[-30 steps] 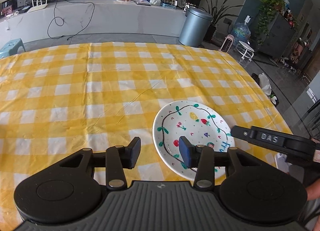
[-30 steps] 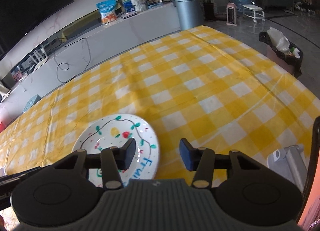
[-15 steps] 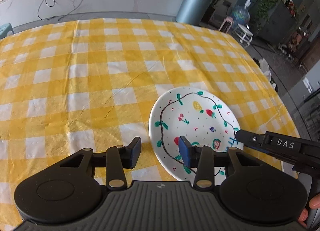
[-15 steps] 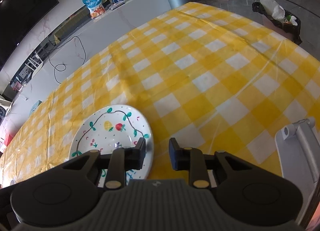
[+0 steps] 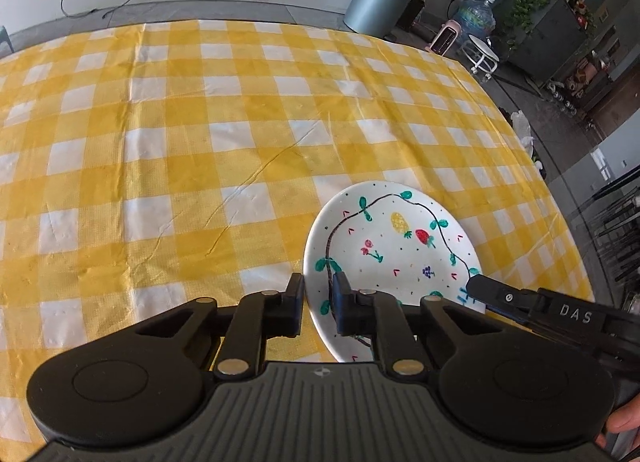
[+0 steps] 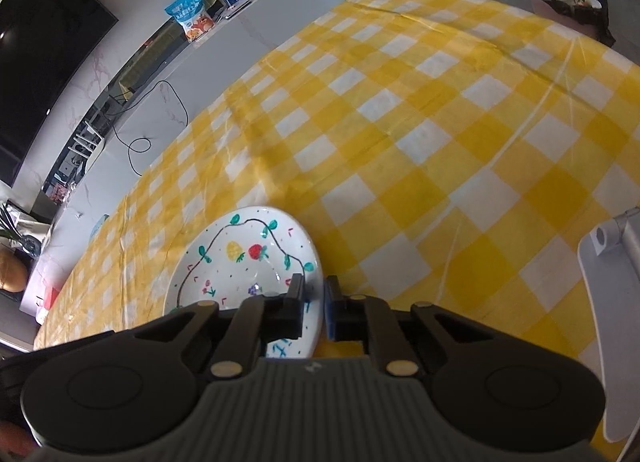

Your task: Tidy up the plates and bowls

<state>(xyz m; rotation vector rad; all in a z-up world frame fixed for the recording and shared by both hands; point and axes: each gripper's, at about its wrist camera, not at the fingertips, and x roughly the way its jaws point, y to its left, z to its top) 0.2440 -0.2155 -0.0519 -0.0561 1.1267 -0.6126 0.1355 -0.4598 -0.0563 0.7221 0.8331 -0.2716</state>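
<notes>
One painted plate [image 5: 394,258] lies on the yellow checked tablecloth [image 5: 160,141], and through my left wrist camera I see my left gripper [image 5: 318,296] with its jaws just closed onto the plate's near-left rim, one finger outside the edge, one over the painted face. My right gripper [image 5: 476,286] reaches in from the right at the opposite rim.

Through my right wrist camera, the right gripper [image 6: 313,300] has just been closing too; its jaws clamp the plate [image 6: 244,262] at its near-right edge. A grey stand [image 6: 612,302] sits well apart at right.
</notes>
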